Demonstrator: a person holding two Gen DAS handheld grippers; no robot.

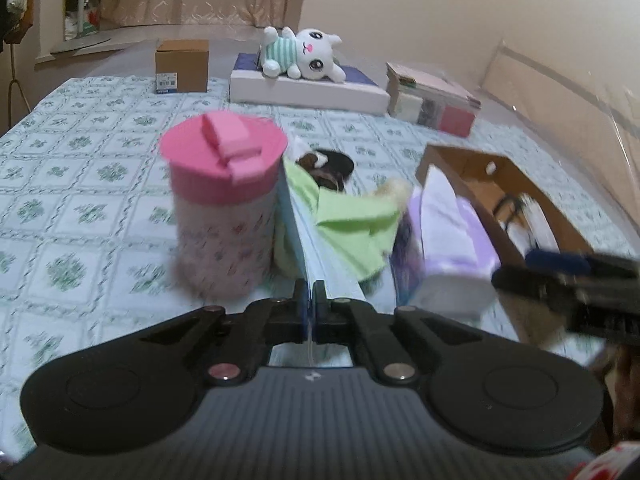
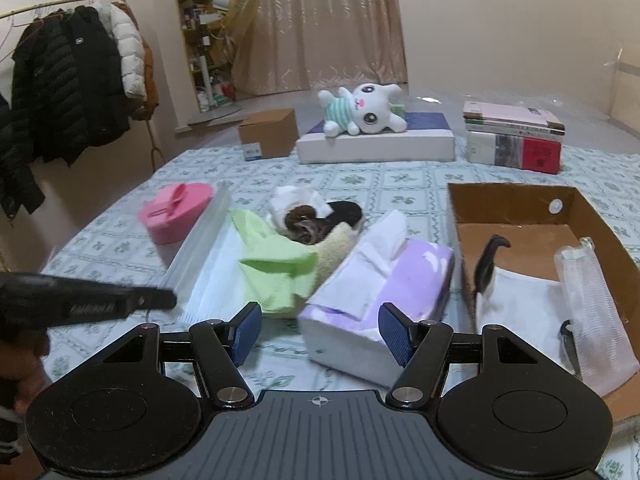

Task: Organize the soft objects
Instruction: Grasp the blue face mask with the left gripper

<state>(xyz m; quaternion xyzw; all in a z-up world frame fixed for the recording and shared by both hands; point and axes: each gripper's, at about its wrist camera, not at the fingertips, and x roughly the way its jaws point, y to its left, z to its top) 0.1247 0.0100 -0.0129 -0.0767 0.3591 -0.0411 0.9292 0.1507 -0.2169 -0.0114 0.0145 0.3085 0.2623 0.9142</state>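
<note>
- Your left gripper is clamped on the clear plastic pack of white masks, stretching toward twelve o'clock.
- Your right gripper gapes empty; the lilac tissue pack sits at twelve o'clock.

The left gripper is pointing downward with its jaws pressed fully together, while the right gripper is pointing forward and down, its blue pads standing well apart.

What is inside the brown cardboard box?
The cardboard box holds a white cloth, a clear plastic packet and something dark and curved. Whatever lies under the cloth is hidden.
</note>
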